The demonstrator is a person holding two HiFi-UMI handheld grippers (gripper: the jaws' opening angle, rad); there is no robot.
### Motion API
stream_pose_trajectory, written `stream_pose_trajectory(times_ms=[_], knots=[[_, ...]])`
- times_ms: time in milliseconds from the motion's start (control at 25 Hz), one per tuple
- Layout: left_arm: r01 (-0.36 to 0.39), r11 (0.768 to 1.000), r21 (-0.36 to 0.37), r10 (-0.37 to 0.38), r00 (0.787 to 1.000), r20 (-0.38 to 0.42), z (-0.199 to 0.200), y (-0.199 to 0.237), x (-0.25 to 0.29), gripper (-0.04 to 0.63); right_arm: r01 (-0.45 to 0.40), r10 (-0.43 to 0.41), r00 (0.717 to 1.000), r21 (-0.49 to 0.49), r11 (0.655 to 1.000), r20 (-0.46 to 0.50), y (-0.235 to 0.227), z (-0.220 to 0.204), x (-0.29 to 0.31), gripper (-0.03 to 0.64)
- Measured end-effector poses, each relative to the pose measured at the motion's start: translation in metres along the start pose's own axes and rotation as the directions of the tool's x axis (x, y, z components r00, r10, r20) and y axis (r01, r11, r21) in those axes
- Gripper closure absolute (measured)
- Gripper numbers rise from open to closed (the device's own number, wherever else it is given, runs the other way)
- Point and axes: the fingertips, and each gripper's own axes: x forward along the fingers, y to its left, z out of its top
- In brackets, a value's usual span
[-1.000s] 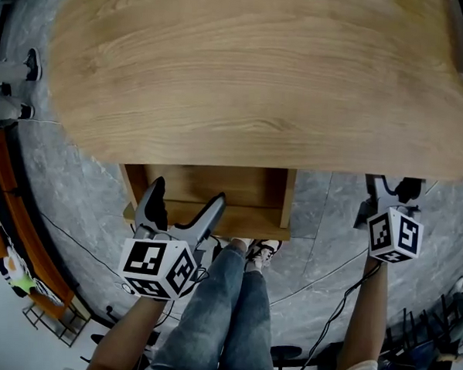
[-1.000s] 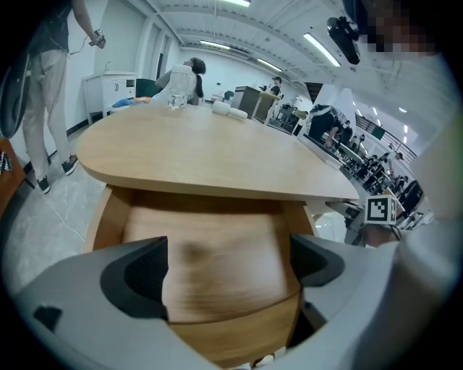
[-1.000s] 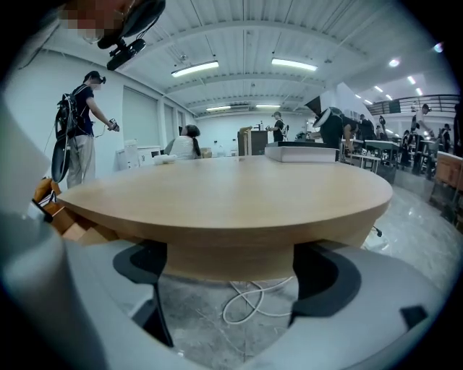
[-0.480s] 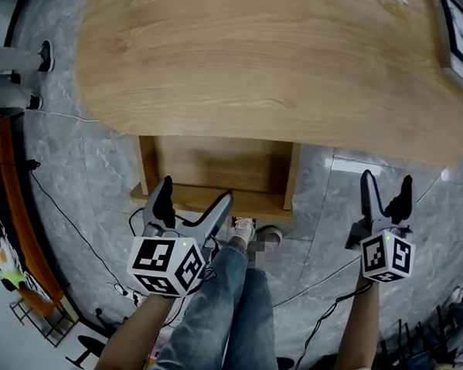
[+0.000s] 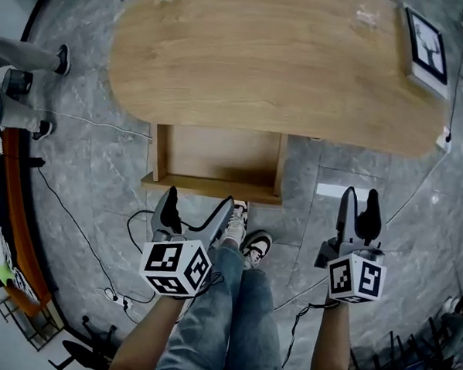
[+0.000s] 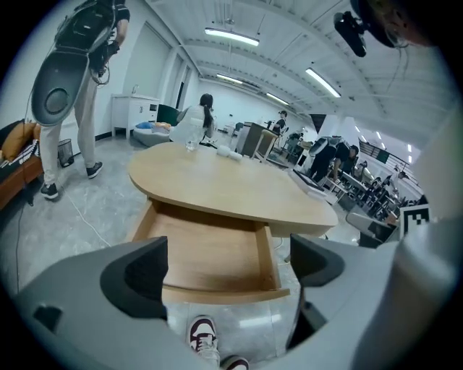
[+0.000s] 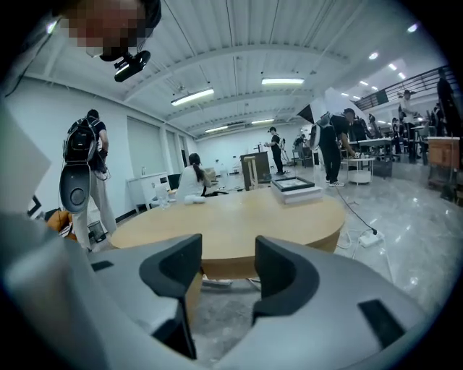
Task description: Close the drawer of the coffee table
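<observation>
Drawer point(image 5: 217, 160): is seen pulled well out from under the near edge of the bench point(image 5: 276, 67), empty, its front untouched.
Progress: nothing is done yet; the whole push inward is judged to remain.
Left gripper point(image 5: 199, 200): is held just short of the drawer front, jaws spread wide, nothing gripped.
Right gripper point(image 5: 361, 196): is held right of the drawer; its jaws have just been closing to a narrow gap, nothing between them.
Writing: none can be read.
</observation>
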Motion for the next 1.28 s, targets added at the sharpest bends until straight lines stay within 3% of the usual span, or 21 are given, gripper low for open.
stream_pose_trajectory(times_ms=[200,360,480,640,920,1080,1280], knots=[[-0.006,1.000,-0.002,0.006,1.000,0.028,0.004,-0.010,-0.027,0.072,0.044,-0.044,0.999,0.030,0.999,0.000,0.007,0.018,-0.035,0.482],[-0.018,1.000,0.000,0.018,0.999,0.038,0.002,-0.008,-0.038,0.072,0.144,-0.143,0.990,0.047,0.989,-0.022,-0.003,0.017,-0.055,0.614],[-0.027,1.000,0.005,0.027,0.999,0.040,-0.005,-0.002,-0.042,0.072,0.165,-0.164,0.986,0.039,0.985,-0.039,-0.002,0.012,-0.062,0.615],[-0.048,0.998,0.028,0.046,0.997,0.057,-0.014,0.008,-0.042,0.072,0.134,-0.133,0.990,0.012,0.991,-0.055,0.006,0.007,-0.061,0.615],[-0.095,0.989,0.110,0.080,0.988,0.136,-0.039,0.029,-0.031,0.072,0.110,-0.117,0.990,-0.103,0.989,-0.075,0.026,0.012,-0.061,0.615],[-0.130,0.973,0.191,0.093,0.976,0.195,-0.050,0.046,-0.019,0.072,0.079,-0.095,0.991,-0.163,0.984,-0.090,0.035,0.009,-0.057,0.615],[-0.169,0.968,0.186,0.114,0.954,0.276,-0.064,0.064,-0.008,0.072,0.021,-0.051,0.989,-0.208,0.978,-0.138,0.052,-0.004,-0.041,0.615]])
